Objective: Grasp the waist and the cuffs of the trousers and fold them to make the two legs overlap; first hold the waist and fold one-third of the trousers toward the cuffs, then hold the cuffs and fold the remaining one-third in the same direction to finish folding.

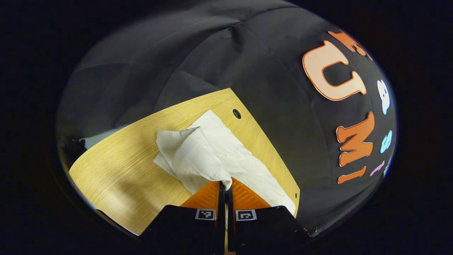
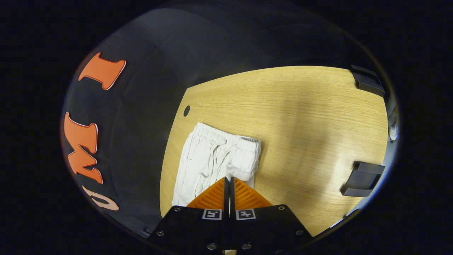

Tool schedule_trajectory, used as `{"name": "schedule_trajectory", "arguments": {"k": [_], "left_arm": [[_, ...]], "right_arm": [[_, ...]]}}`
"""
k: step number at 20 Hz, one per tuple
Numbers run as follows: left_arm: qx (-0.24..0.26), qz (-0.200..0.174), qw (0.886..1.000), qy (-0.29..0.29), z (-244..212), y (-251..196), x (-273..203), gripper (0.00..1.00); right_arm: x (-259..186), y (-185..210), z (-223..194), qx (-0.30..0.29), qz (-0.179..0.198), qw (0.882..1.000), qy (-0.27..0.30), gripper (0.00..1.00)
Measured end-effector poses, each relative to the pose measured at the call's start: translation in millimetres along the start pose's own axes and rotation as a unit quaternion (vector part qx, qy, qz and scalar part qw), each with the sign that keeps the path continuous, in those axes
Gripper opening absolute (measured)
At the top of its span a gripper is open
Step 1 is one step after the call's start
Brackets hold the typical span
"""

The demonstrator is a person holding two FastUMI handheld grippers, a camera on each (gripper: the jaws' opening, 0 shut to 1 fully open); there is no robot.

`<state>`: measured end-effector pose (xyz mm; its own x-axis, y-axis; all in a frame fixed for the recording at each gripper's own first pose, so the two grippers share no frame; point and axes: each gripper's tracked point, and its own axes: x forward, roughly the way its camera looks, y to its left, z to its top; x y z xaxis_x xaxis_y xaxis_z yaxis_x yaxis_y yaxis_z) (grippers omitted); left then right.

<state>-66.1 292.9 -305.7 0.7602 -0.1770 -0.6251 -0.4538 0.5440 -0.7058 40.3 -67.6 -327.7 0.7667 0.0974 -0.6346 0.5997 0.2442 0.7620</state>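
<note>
left gripper point(image 1: 225, 184): jaws clenched on a lifted fold of the trousers point(image 1: 212, 152), cloth bunched at 12 o'clock off the tips
right gripper point(image 2: 229, 180): jaws pressed together at trousers' near edge; cloth between them, cannot tell
trousers: on counter point(image 2: 300, 117), near its hole point(image 2: 186, 111)
right gripper view extra: drawstring waistband point(image 2: 226, 138), at 12 o'clock; two dark brackets point(image 2: 362, 173) at 3 o'clock

Under my fingers a wooden table point(image 2: 300, 106) with a small round hole point(image 2: 186, 111) carries white trousers point(image 2: 212, 159), lying near its wall-side edge.
</note>
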Motion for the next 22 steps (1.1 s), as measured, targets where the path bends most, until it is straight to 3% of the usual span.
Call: {"name": "schedule_trajectory", "arguments": {"k": [5, 7, 9, 12, 14, 15, 16, 17, 18, 19, 20, 21, 22], "left_arm": [[0.016, 0.010, 1.000, -0.013, 13.2, -17.3, 9.8, 0.06], [0.022, 0.014, 1.000, -0.009, 9.1, -24.5, 20.3, 0.06], [0.022, 0.015, 1.000, -0.010, 6.9, -26.9, 20.9, 0.04], [0.017, 0.022, 1.000, -0.013, 5.6, -25.5, 20.0, 0.05], [0.011, 0.026, 1.000, -0.012, 5.5, -19.5, 18.8, 0.05], [0.008, 0.027, 1.000, -0.012, 4.8, -17.1, 18.0, 0.05], [0.007, 0.028, 1.000, -0.012, 3.9, -16.2, 18.1, 0.07], [0.008, 0.032, 0.999, -0.011, 2.4, -14.2, 19.7, 0.06], [0.008, 0.033, 0.999, -0.009, 1.6, -14.7, 20.0, 0.06], [0.009, 0.036, 0.999, -0.009, 1.5, -14.2, 20.9, 0.07], [0.010, 0.040, 0.999, -0.007, 0.6, -13.6, 20.7, 0.06], [0.011, 0.039, 0.999, -0.008, 0.6, -14.0, 21.2, 0.06], [0.011, 0.040, 0.999, -0.008, 1.4, -13.2, 20.8, 0.06]], "right_arm": [[8.4, 30.6, 22.2, -0.007, 0.026, 1.000, -0.006, 0.00], [18.2, 27.2, 15.3, -0.029, 0.005, 0.999, 0.020, 0.00], [22.3, 7.2, 4.5, -0.033, -0.044, 0.997, 0.048, 0.00], [21.0, -4.1, -3.6, 0.004, -0.052, 0.996, 0.077, 0.01], [17.8, -13.7, -5.1, 0.016, -0.069, 0.994, 0.083, 0.15], [16.0, -19.7, -2.9, 0.011, -0.076, 0.994, 0.080, 0.30], [17.4, -21.7, -0.8, 0.007, -0.077, 0.994, 0.079, 0.38], [16.7, -19.9, -0.3, 0.009, -0.077, 0.994, 0.080, 0.54], [20.0, -17.9, 0.5, 0.012, -0.076, 0.994, 0.079, 0.55], [23.6, -19.1, -3.3, 0.007, -0.080, 0.993, 0.083, 0.67], [25.3, -25.7, -11.0, -0.007, -0.096, 0.991, 0.098, 0.74], [26.1, -29.4, -15.6, -0.020, -0.107, 0.988, 0.105, 0.89], [29.3, -35.7, -18.7, -0.036, -0.122, 0.986, 0.109, 0.89]]}}
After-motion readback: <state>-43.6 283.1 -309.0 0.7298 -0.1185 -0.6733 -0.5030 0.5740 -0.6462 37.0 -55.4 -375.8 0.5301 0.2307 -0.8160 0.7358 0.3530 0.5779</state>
